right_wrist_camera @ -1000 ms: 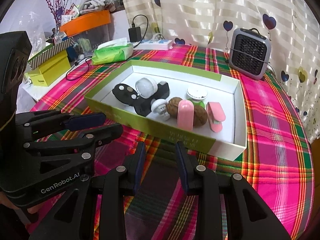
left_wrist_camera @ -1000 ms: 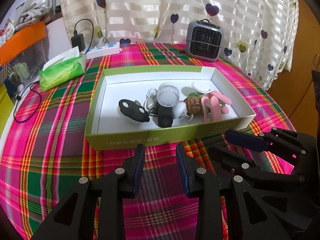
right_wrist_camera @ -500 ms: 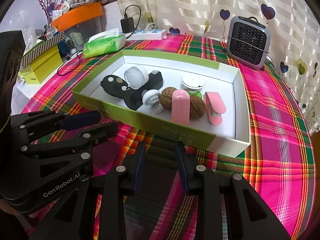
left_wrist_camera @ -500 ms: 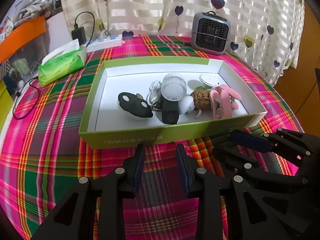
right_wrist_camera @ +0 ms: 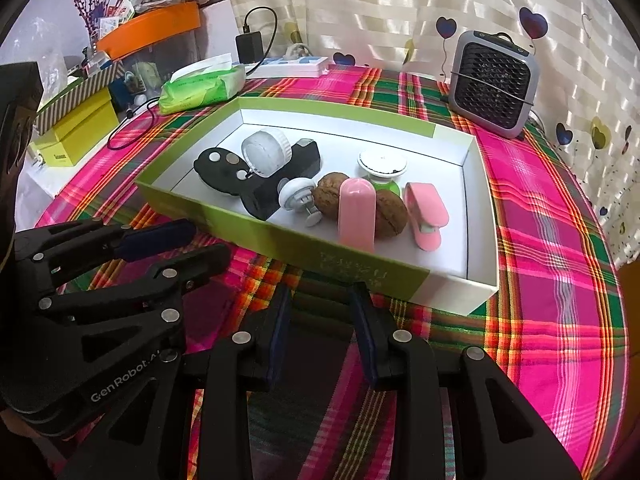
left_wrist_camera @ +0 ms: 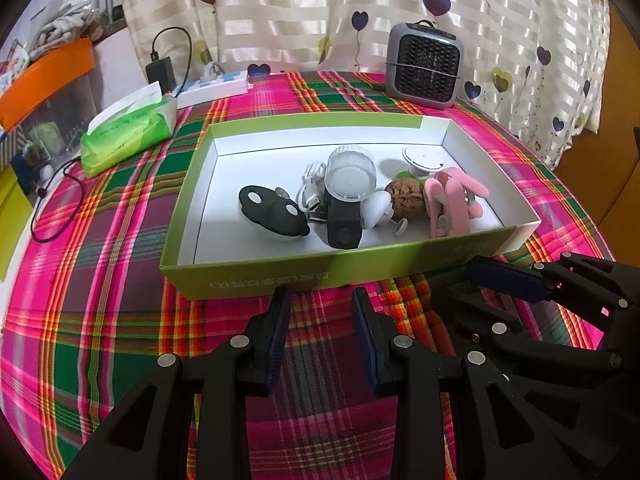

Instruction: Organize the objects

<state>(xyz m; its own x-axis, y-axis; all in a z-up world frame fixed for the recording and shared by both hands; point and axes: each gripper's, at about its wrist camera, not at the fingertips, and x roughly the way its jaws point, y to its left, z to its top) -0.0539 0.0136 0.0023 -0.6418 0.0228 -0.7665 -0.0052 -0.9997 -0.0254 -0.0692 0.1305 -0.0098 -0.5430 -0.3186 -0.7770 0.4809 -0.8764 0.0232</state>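
A green-sided box with a white inside (left_wrist_camera: 280,276) (right_wrist_camera: 280,240) sits on the plaid tablecloth. It holds a black oval piece (left_wrist_camera: 272,212) (right_wrist_camera: 220,168), a black block with a clear round cap (left_wrist_camera: 348,184) (right_wrist_camera: 266,152), a walnut (left_wrist_camera: 406,194) (right_wrist_camera: 334,200), pink clips (left_wrist_camera: 454,204) (right_wrist_camera: 426,216) and a white round lid (left_wrist_camera: 422,158) (right_wrist_camera: 382,162). My left gripper (left_wrist_camera: 322,300) (right_wrist_camera: 176,240) is open and empty just in front of the box's near wall. My right gripper (right_wrist_camera: 320,300) (left_wrist_camera: 472,276) is open and empty beside it, at the box's near right corner.
A grey mini heater (left_wrist_camera: 426,66) (right_wrist_camera: 492,84) stands behind the box. A green tissue pack (left_wrist_camera: 128,132) (right_wrist_camera: 200,88), a white power strip (left_wrist_camera: 212,86) and a black cable (left_wrist_camera: 52,204) lie at the back left. Yellow boxes (right_wrist_camera: 76,132) sit far left.
Both grippers have moved closer to the box's near wall and a little higher; the box looks larger. Both stay open and empty. The box's contents have not moved.
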